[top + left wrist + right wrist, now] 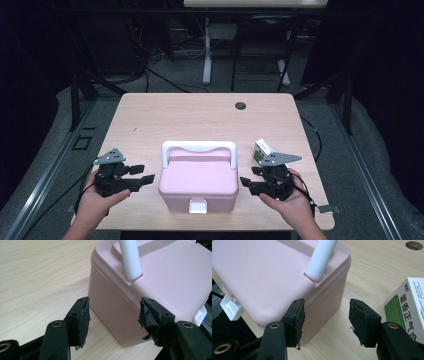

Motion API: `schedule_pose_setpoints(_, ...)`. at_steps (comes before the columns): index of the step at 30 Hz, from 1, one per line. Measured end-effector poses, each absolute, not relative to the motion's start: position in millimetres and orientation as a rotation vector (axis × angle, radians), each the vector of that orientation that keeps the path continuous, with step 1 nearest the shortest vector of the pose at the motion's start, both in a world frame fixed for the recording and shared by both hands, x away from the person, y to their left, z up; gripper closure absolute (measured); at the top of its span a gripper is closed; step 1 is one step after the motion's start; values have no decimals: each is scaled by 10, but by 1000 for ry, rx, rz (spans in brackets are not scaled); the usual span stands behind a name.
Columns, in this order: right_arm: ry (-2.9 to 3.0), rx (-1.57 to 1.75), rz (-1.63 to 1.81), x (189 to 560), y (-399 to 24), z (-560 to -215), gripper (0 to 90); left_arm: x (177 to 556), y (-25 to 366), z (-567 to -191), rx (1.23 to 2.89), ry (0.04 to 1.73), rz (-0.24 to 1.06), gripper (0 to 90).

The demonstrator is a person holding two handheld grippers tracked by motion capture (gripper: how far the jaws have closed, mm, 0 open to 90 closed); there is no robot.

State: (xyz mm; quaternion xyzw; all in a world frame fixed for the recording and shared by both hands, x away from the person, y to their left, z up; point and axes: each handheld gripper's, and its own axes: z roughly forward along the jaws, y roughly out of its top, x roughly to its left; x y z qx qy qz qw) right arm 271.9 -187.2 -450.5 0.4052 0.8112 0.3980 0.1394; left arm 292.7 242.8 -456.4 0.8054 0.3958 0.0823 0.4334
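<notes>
Here left gripper (141, 173) and right gripper (248, 184) flank pink box (198, 182), spread wide, holding nothing.

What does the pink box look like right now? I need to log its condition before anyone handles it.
The pink box looks like smooth matte plastic with rounded corners. Its lid is shut, a white handle stands upright over the lid, and a white latch sits on the side nearest the person. It stands upright on the wooden table, near the front edge. The left tongs and right tongs flank it, open, touching nothing.
</notes>
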Motion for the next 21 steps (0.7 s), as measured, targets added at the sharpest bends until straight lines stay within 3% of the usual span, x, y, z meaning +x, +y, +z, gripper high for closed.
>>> schedule_pose_setpoints(21, 2351, 1145, 1206, 2919, -1747, -4296, 474, 3161, 2203, -4306, 1985, 966, 172, 425)
